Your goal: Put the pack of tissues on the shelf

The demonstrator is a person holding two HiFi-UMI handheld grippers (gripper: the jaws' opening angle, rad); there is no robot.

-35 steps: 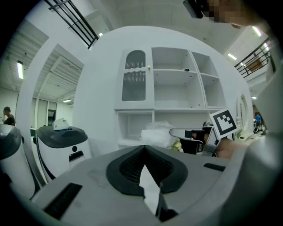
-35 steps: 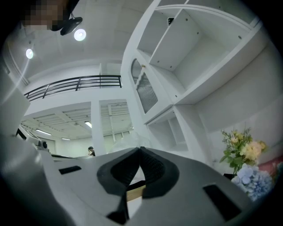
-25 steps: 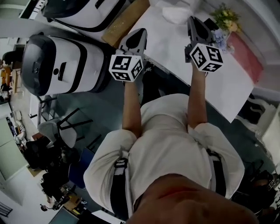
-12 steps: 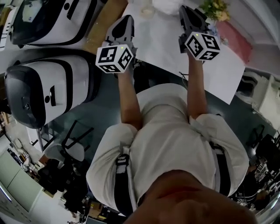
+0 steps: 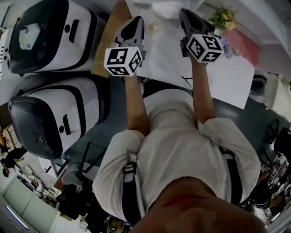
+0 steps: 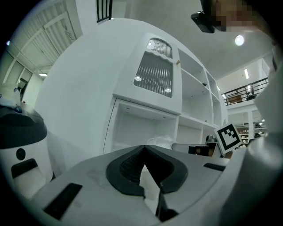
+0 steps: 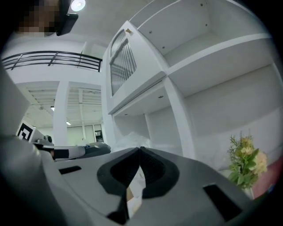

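**White pack of tissues [image 5: 166,7] lies just ahead of two shut claws**

Well left of the pack stand two white machines [image 5: 59,113] with black panels. A brown board [image 5: 105,43] lies between them and the white table [image 5: 227,77].

Nearer in, the left claw [image 5: 135,22] is held just left of the pack and short of it. In the left gripper view its dark pads meet at the tips, with nothing caught between them.

The pack is white and crinkled. It rests at the far side of the table, at the foot of the white shelf unit [image 6: 194,84]. It shows at the mouth of the low open bay under the vented cabinet [image 6: 154,70], and I cannot tell whether it sits fully inside.

Just right of the pack, the right claw [image 5: 185,13] is closed tip to tip as well and grips nothing.

Farther right of the pack stands a bunch of yellow flowers [image 5: 223,18], with a pink thing [image 5: 248,45] beyond it. The person's white shirt [image 5: 182,150], crossed by black straps, is nearest the camera.
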